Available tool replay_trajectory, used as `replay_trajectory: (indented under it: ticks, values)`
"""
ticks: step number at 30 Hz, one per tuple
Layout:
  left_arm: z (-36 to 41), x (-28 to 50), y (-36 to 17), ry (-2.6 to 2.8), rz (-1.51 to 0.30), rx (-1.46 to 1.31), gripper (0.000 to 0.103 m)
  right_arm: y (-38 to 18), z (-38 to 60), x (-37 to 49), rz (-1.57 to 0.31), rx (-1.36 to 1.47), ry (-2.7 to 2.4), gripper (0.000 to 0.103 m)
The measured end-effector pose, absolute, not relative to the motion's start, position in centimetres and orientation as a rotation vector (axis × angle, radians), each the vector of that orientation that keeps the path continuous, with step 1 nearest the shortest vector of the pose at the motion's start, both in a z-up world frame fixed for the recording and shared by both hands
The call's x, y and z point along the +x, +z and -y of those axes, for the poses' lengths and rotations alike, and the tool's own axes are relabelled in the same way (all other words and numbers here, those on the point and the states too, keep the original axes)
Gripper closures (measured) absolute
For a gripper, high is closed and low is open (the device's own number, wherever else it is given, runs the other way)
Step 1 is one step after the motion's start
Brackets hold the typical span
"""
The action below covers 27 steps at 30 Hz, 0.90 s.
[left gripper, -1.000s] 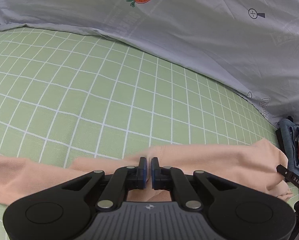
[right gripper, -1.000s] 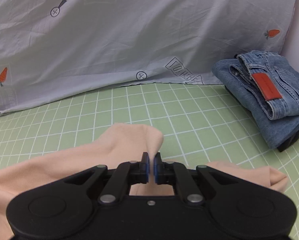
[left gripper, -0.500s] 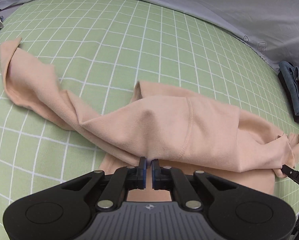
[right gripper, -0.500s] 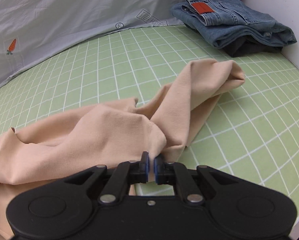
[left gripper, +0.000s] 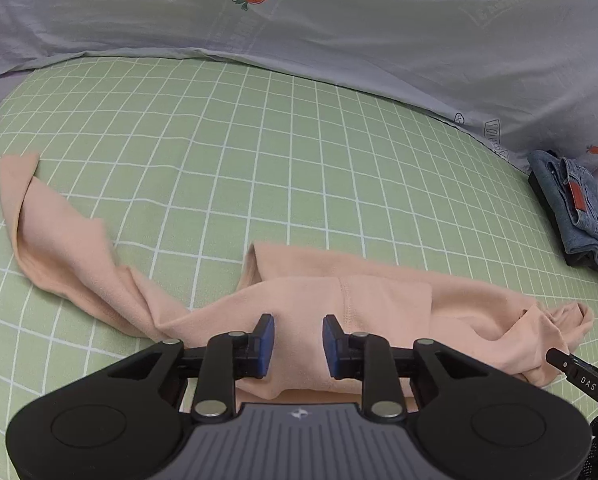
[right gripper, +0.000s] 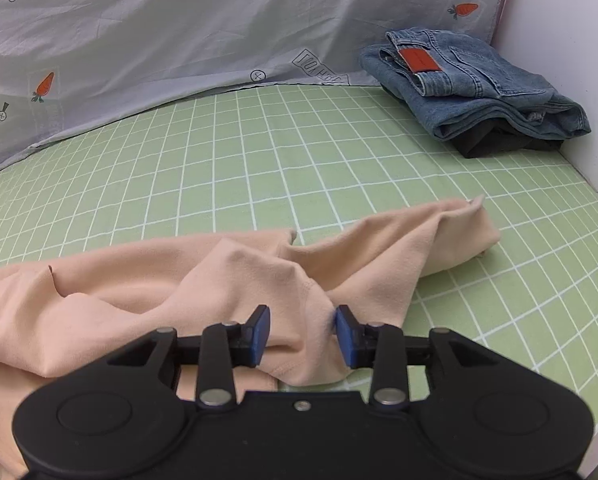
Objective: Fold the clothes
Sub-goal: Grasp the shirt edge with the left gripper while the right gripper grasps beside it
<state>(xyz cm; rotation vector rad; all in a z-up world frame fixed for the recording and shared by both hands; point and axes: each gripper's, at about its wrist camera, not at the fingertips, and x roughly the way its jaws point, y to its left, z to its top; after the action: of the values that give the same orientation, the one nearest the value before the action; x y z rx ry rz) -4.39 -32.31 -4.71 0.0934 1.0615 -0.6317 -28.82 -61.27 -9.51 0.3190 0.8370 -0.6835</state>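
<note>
Left wrist view: left gripper (left gripper: 298,340) jaws opening, blue pads apart, peach garment (left gripper: 379,312) lying between and below them, not pinched. Garment stretches crumpled across the green checked sheet (left gripper: 259,160), one long end trailing far left. Folded jeans (left gripper: 575,208) at right edge, grey carrot-print cloth (left gripper: 339,20) behind. Right wrist view: right gripper (right gripper: 302,334) jaws opening, a bunched fold of the garment (right gripper: 239,276) between the pads; right pad (right gripper: 345,336) seems to touch fabric. Jeans (right gripper: 471,84) stacked on dark clothing, well apart.
</note>
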Motion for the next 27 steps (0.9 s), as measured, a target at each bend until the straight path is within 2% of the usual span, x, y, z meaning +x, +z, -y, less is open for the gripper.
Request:
replay_trajectory:
  ticks: [1,2,4,8,9,11,12,13,14,15,19,27]
  values:
    - [32.9,-4.3,-4.8,-0.627,-1.048,0.12,0.051,-9.6,61.2,-28.5,-0.842,0.306,-0.684,0.065]
    - [33.3,-4.2,-5.1,-0.619,-1.036,0.145,0.047,-9.6,61.1,-28.3,-0.844,0.295,-0.687,0.064]
    - [34.0,-3.9,-5.7,-0.62,-1.034,0.184,0.046,-9.7,60.9,-27.9,-0.849,0.262,-0.696,0.06]
    - [34.3,-3.3,-6.9,-0.628,-1.061,0.191,0.046,-9.9,60.6,-27.7,-0.865,0.214,-0.693,0.059]
    - [34.3,-3.3,-7.1,-0.626,-1.067,0.189,0.046,-10.1,60.6,-27.7,-0.873,0.215,-0.692,0.059]
    - [34.2,-3.4,-7.5,-0.635,-1.078,0.189,0.048,-10.3,60.8,-27.9,-0.885,0.22,-0.68,0.066]
    - [34.1,-3.6,-7.5,-0.642,-1.073,0.196,0.051,-10.3,60.8,-27.9,-0.889,0.223,-0.675,0.079]
    - [34.1,-3.8,-7.4,-0.649,-1.068,0.203,0.066,-10.3,60.9,-28.0,-0.893,0.226,-0.673,0.089]
    - [34.1,-4.0,-7.4,-0.654,-1.064,0.21,0.077,-10.3,61.0,-28.0,-0.892,0.228,-0.674,0.095]
    - [34.0,-4.2,-7.4,-0.657,-1.061,0.219,0.089,-10.1,61.0,-28.0,-0.886,0.231,-0.678,0.095]
    - [33.0,-4.8,-6.4,-0.658,-1.023,0.202,0.093,-9.0,61.3,-28.0,-0.837,0.222,-0.71,0.097]
    - [31.9,-2.3,-0.9,-0.627,-0.859,0.092,0.093,-4.1,62.8,-24.4,-0.679,0.089,-0.709,0.098]
